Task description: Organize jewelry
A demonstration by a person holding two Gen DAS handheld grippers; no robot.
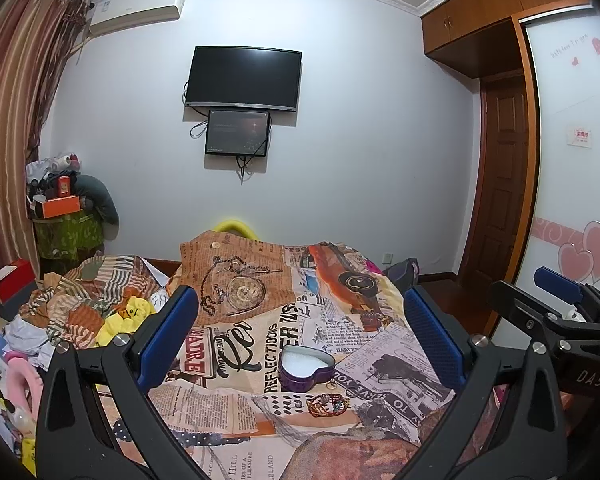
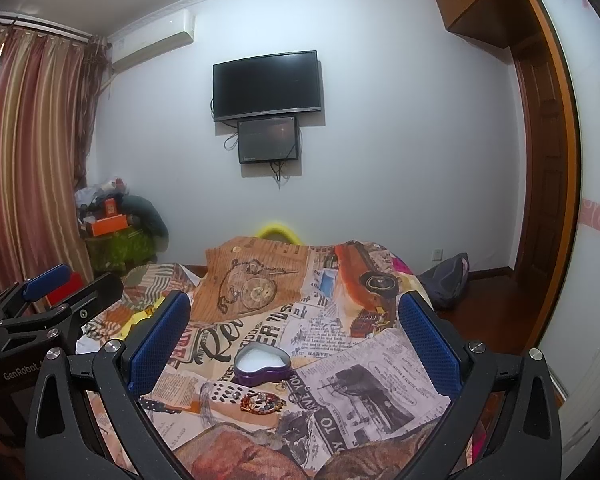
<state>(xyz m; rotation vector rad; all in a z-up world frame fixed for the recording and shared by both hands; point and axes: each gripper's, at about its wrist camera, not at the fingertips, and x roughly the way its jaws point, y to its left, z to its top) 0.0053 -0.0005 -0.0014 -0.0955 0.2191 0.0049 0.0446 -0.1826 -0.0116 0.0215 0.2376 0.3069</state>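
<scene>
Bracelet (image 1: 329, 404) near heart tin (image 1: 306, 366), grippers spread

on the bed cover (image 1: 340, 332) a heart-shaped tin (image 1: 306, 368) lies just behind a bracelet (image 1: 328, 403); a small ring (image 1: 330, 385) lies between them.

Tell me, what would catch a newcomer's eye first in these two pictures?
Probably the loud newspaper-print cloth covering the surface in the middle, with an open purple heart-shaped tin sitting on it and a colourful beaded bracelet lying just in front of the tin. Framing each view are the wide-open blue-padded left tool and right tool. On the far wall hangs a dark television above a smaller screen.
</scene>
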